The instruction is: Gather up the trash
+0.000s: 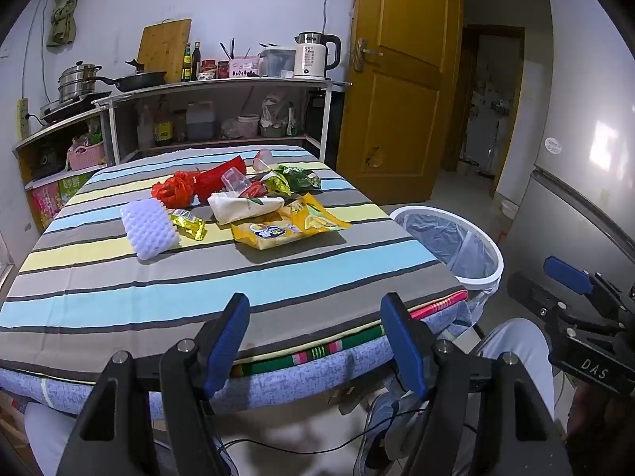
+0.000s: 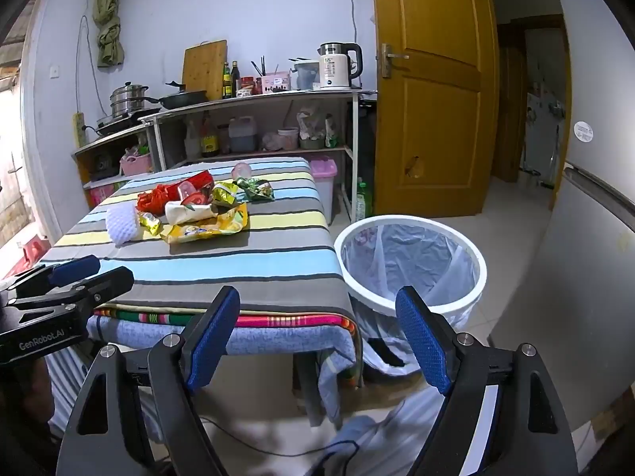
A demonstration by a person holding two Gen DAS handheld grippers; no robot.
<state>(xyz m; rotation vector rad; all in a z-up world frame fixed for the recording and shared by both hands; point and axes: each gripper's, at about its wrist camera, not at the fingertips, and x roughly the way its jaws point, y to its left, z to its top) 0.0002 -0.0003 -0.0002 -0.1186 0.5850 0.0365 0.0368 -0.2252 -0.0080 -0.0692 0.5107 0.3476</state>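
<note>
Grippers: both held low at the near table edge, nothing between the fingers.
Left gripper [image 1: 315,337]: jaws spread wide, empty; blue pads over the near hem of the striped tablecloth [image 1: 119,277]. Seen from right wrist cam at 9 o'clock.
Right gripper [image 2: 317,337]: jaws wide apart, empty; left finger over the table corner, right finger in front of the bin rim. Seen from left wrist cam at 3 o'clock.
Trash pile: mid-table, approx 12 o'clock from left gripper, 11 o'clock from right; well apart from both.
Foam net sleeve [image 1: 149,228]: white, leftmost item, lying flat.
Red mesh [image 1: 174,190]: bunched, just behind the foam, at its 1 o'clock.
Gold wrapper [image 1: 188,224]: small, just beside the foam on its right.
Red bag [image 1: 220,176]: behind the pile w/ a clear plastic cup [image 1: 234,180] lying on it.
White paper bag [image 1: 242,206]: crumpled, centre of pile, resting partly on the yellow snack bag [image 1: 285,228].
Green wrappers [image 1: 301,178]: far right of pile, at 1 o'clock from the paper bag.
Bin [image 2: 412,265]: white rim, clear liner, on the floor just beside the table's right corner; approx 1 o'clock from right gripper.
Shelf unit [image 1: 222,91]: behind table w/ kettle [image 1: 315,55], pans, bottles.
Door [image 1: 397,79]: yellow-brown, at 2 o'clock.
</note>
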